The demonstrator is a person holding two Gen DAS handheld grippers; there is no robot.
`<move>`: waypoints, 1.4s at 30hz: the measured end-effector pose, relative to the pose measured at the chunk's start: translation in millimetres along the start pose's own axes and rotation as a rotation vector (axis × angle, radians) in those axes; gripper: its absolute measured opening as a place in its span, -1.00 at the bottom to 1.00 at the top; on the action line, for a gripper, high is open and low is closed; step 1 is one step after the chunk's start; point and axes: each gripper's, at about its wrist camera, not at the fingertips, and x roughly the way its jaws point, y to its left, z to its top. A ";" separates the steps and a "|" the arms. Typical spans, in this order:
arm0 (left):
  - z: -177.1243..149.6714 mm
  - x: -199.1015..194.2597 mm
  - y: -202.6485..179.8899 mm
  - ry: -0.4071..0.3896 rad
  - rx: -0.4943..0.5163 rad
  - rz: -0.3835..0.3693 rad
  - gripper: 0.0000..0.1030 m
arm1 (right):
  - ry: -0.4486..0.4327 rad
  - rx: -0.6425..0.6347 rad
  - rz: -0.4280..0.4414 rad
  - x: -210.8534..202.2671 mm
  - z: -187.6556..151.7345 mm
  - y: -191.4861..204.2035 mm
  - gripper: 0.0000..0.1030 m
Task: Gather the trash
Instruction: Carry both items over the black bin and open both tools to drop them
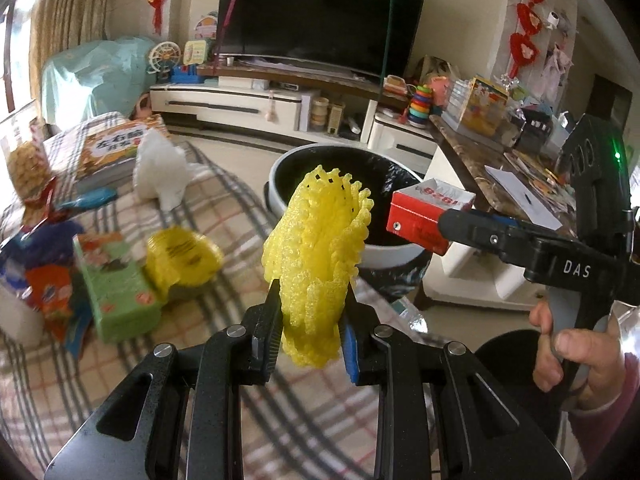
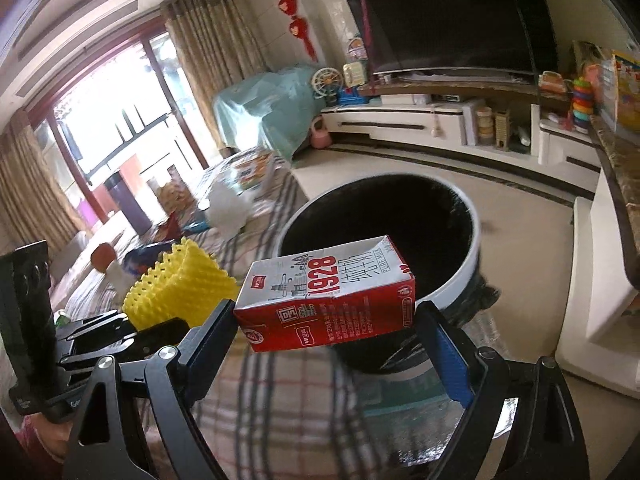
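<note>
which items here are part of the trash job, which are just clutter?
Job:
- yellow foam net, in left tongs
- milk carton, in right tongs
- trash bin
- wrappers, green box on plaid cloth

Lying about:
- TV
- toy rings
- book

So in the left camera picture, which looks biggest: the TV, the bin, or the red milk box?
1. TV
2. bin
3. red milk box

The TV is farthest away yet looks biggest, so it really is largest.
</note>
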 end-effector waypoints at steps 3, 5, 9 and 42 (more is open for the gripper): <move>11.6 10.9 -6.5 0.015 0.009 -0.002 -0.54 | 0.005 0.011 -0.007 4.5 8.1 -10.2 0.76; 20.0 17.5 -10.1 0.023 0.016 -0.005 -0.54 | 0.008 0.015 -0.013 8.2 13.0 -16.1 0.76; 34.3 29.5 -16.6 0.034 0.030 -0.007 -0.54 | 0.014 0.015 -0.015 15.6 21.7 -25.5 0.76; 59.2 60.9 -6.6 0.043 -0.028 0.009 0.32 | 0.069 0.111 0.020 40.8 48.0 -61.8 0.77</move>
